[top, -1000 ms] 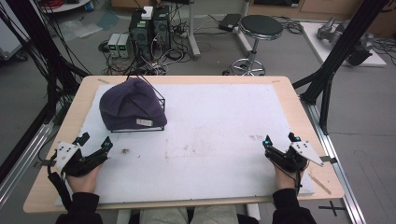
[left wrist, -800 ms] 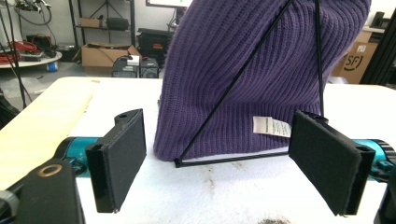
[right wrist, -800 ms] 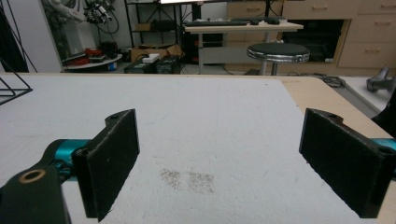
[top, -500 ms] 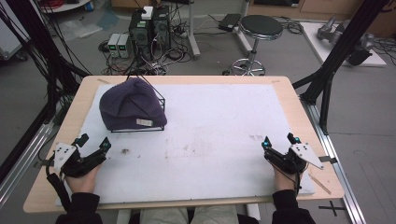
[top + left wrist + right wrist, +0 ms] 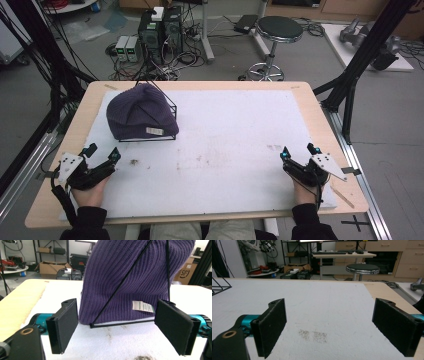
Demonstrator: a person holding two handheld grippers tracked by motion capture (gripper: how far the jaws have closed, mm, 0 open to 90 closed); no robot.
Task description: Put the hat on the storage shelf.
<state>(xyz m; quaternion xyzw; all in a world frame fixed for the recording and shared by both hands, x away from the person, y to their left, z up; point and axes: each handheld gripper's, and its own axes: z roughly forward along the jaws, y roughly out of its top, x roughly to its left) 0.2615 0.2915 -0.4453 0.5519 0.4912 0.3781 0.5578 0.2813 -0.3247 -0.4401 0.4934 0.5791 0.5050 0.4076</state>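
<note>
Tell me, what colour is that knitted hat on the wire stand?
The hat is purple, rib-knit, with a small white label; the left gripper view shows it best.

The purple ribbed knit beanie [image 5: 130, 282] runs past the left gripper view's top edge, covering most of the thin black wire stand [image 5: 120, 287]. Print on its small white label [image 5: 141, 306] is unreadable.

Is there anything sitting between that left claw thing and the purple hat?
Nothing visible. The left gripper is open and faces the hat across bare white mat. The hat hangs over a black wire stand, whose front bar lies at its base.
</note>
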